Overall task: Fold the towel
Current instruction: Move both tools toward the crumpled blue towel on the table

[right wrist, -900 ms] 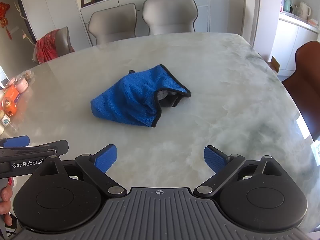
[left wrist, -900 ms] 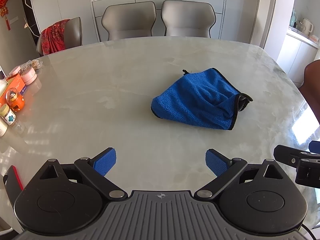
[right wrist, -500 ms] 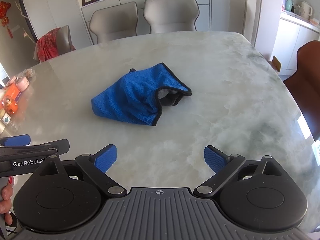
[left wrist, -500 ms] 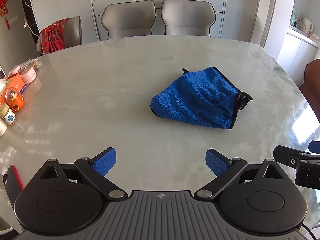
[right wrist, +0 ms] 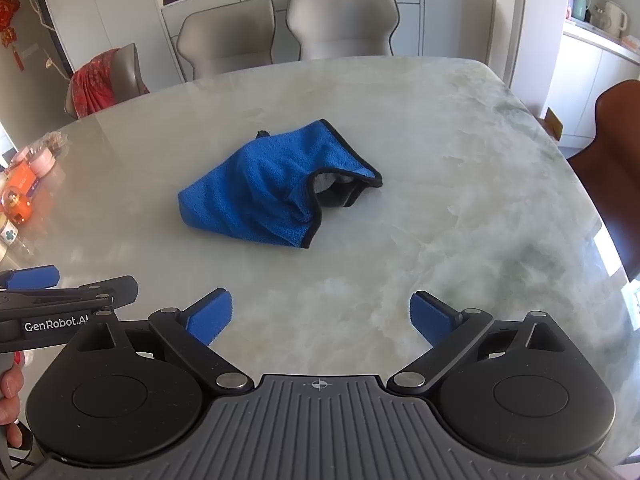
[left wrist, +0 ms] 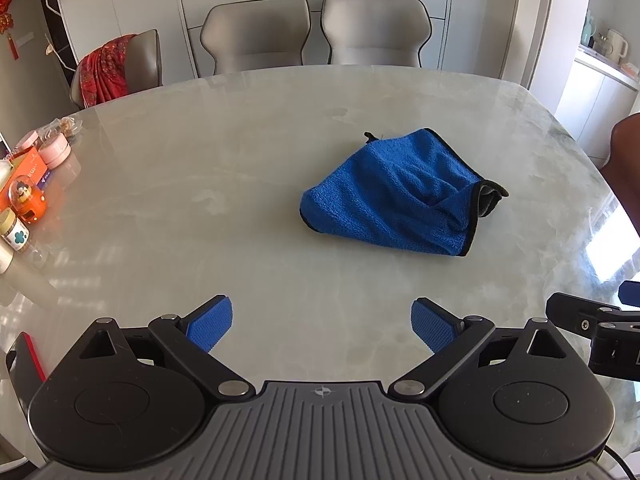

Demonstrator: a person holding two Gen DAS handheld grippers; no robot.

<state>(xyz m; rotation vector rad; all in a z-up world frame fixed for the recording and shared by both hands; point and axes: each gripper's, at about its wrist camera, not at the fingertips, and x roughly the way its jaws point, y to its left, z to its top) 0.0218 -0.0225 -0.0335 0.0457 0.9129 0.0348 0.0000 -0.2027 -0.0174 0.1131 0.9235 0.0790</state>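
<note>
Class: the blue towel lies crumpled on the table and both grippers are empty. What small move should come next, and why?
Probably bring the right gripper forward to the towel's near black-edged corner. Both sets of jaws stand open, short of the bunched cloth, which needs spreading before any fold.

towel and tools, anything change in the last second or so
Almost nothing. Both views drifted slightly, so the tools shifted a touch; nothing was gripped or released. The blue towel stays crumpled on the table, and the left tool and right tool stay open, short of it.

I see towel (left wrist: 394,194) mid-table (left wrist: 200,152), jars (left wrist: 24,200) far left (table edge), two chairs (left wrist: 316,28) behind.
</note>
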